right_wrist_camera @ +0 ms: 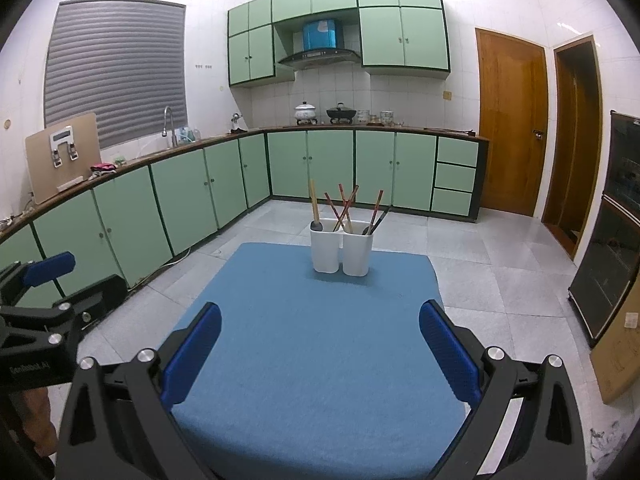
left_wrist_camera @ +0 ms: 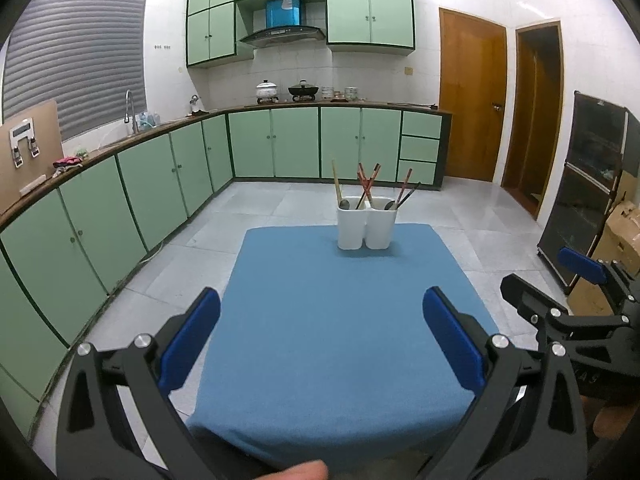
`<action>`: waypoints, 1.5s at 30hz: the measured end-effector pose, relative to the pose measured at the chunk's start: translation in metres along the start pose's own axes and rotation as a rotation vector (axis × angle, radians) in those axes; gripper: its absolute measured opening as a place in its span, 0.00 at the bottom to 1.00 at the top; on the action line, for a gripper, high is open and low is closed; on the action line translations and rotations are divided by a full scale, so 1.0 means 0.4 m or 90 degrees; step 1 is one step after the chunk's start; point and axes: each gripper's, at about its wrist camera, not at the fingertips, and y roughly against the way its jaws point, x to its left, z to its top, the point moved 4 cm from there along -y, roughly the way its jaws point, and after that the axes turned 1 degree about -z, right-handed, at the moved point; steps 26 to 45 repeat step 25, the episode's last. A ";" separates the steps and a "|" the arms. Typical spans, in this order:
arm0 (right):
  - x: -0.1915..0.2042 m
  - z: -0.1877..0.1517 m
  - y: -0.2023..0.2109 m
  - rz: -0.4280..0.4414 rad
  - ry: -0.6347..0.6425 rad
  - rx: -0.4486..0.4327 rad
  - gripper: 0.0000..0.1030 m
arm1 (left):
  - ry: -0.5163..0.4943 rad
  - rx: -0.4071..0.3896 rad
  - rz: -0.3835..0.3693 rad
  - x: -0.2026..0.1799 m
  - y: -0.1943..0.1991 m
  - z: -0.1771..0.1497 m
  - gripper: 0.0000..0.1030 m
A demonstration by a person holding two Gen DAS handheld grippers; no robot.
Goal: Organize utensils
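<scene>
A white two-compartment utensil holder (left_wrist_camera: 367,226) stands upright near the far edge of a blue cloth-covered table (left_wrist_camera: 340,340), slightly right of the table's middle as the left wrist camera sees it. The holder is made of two rounded cups joined side by side. Its left compartment holds a pale wooden-handled utensil (left_wrist_camera: 337,186) with a dark head resting at the rim, and several red patterned chopsticks (left_wrist_camera: 367,184) cross above the seam between the two cups. The right compartment holds another red-brown chopstick (left_wrist_camera: 404,188) and a dark-handled spoon (left_wrist_camera: 402,199), both leaning away to the right of the holder. Which cup each crossed chopstick sits in cannot be told for sure.

The left gripper (left_wrist_camera: 321,340) is held level above the near half of the table, pointing straight at the holder but well apart from it. Its blue-padded fingers (left_wrist_camera: 192,340) are spread wide with nothing between them. A fingertip of the person's hand shows at the lower edge of that view.

The right gripper (right_wrist_camera: 320,354) is likewise level over the near part of the table, aimed at the holder and well short of it, its blue pads (right_wrist_camera: 450,352) spread wide and empty. Each gripper appears at the side of the other's view, so they sit side by side in front of the holder, apart from one another.

Behind the holder run green kitchen cabinets (left_wrist_camera: 276,142).
</scene>
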 end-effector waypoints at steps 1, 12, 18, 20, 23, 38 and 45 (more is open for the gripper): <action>0.000 0.000 -0.001 0.002 -0.001 -0.001 0.94 | -0.002 -0.001 0.001 0.000 0.001 0.001 0.95; -0.012 -0.008 -0.015 0.000 -0.008 0.003 0.94 | 0.008 -0.006 -0.003 0.004 -0.006 -0.007 0.95; -0.011 -0.010 -0.014 -0.001 -0.012 0.001 0.94 | -0.005 -0.006 0.004 0.007 -0.004 -0.006 0.95; -0.013 -0.009 -0.016 0.002 -0.016 0.002 0.94 | 0.003 -0.002 0.009 0.006 -0.013 -0.005 0.95; -0.014 -0.012 -0.021 0.001 -0.017 0.005 0.94 | 0.018 0.008 -0.002 0.017 -0.020 -0.008 0.95; -0.015 -0.013 -0.022 0.002 -0.016 0.007 0.94 | 0.019 0.009 -0.001 0.022 -0.023 -0.010 0.95; -0.015 -0.013 -0.022 0.002 -0.016 0.007 0.94 | 0.019 0.009 -0.001 0.022 -0.023 -0.010 0.95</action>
